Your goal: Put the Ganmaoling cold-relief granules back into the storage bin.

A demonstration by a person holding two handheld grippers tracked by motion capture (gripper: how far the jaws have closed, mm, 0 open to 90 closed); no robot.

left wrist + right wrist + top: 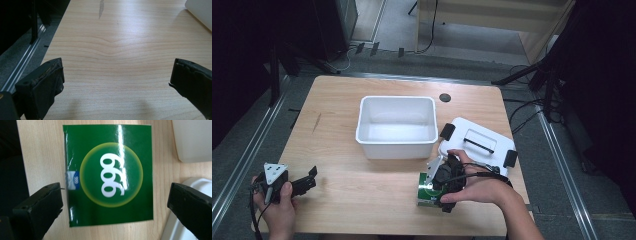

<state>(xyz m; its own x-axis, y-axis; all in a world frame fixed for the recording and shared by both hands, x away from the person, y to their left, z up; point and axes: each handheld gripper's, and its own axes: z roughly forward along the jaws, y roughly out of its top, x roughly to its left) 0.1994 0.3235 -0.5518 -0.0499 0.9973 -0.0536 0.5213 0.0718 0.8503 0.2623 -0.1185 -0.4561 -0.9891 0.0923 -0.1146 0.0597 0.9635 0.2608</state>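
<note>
Lying flat near the table's front edge in the high view, the green box sits under the right gripper, beside the white bin and lid. The left gripper view shows the left gripper wide open over bare wood. The right gripper view shows jaws spread wide, straddling the glossy "999" box without touching.

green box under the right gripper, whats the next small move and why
Probably lower the right gripper and close on the green box: its jaws stand open on either side of the box, which lies flat on the table, not yet gripped.
</note>
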